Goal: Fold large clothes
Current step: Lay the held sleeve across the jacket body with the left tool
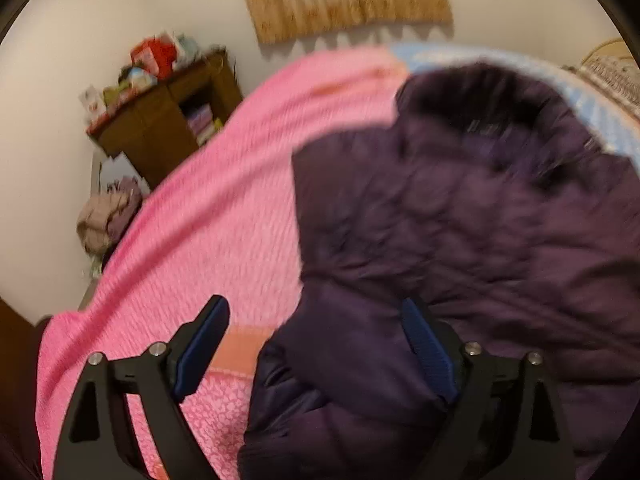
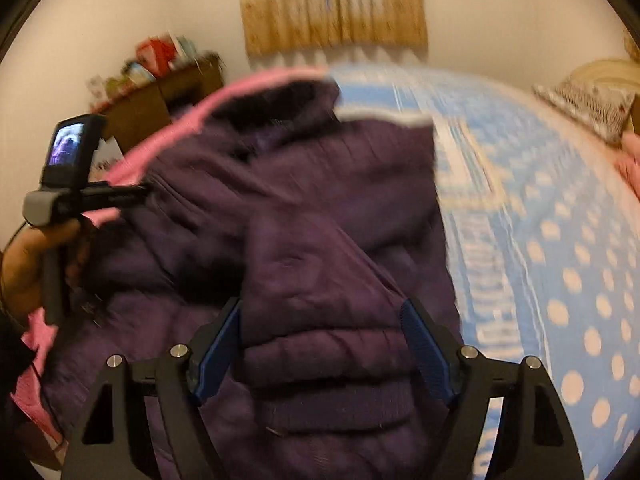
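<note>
Jacket (image 1: 460,240) is the main thing here, a dark purple puffy one, lying on the bed with its left part on a pink blanket (image 1: 216,216) and its right part on the blue polka-dot sheet (image 2: 560,240). Everything's pretty motion-blurred, so fine detail is lost.

Left gripper (image 1: 316,344) has its fingers spread wide. One blue pad (image 1: 200,352) sits over the pink blanket, the other over the jacket's lower edge, and nothing is pinched between them.

Right gripper (image 2: 320,348) is spread wide too, with a padded sleeve of the jacket lying in the gap between the fingers. Can't tell if the pads actually touch the fabric.

From the right camera you can see the person's left hand (image 2: 24,264) holding the other tool by its handle.

Background: brown cabinet (image 1: 160,120) with clutter on top, tan curtain (image 2: 332,8), and a patterned pillow (image 2: 588,104) at the far right.
</note>
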The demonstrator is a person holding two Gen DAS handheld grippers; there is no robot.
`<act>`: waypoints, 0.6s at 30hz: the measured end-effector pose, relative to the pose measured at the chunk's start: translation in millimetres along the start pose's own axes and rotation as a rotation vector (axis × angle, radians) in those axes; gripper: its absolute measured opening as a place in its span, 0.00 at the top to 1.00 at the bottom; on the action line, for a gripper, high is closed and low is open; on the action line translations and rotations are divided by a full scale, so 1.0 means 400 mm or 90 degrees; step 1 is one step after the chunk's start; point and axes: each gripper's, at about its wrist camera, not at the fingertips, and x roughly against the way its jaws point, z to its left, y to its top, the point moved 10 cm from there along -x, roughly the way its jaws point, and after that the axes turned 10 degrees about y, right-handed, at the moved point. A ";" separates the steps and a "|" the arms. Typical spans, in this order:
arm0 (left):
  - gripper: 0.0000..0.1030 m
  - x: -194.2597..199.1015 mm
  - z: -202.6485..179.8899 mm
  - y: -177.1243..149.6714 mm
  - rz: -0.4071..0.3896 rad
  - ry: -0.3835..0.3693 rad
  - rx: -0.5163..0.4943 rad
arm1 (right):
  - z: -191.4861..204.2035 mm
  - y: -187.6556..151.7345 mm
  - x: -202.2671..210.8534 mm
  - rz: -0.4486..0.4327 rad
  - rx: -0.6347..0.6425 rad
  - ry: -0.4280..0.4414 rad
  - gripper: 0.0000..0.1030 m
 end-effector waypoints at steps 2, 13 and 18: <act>0.00 -0.019 0.012 -0.022 -0.002 0.007 0.004 | 0.012 -0.010 0.000 0.014 0.017 0.024 0.37; 0.00 -0.018 0.041 -0.040 0.012 0.001 0.046 | -0.086 0.066 0.019 0.050 0.038 -0.020 0.55; 0.03 0.047 0.064 -0.022 -0.045 0.004 0.076 | -0.057 0.031 0.020 0.045 0.069 -0.013 0.54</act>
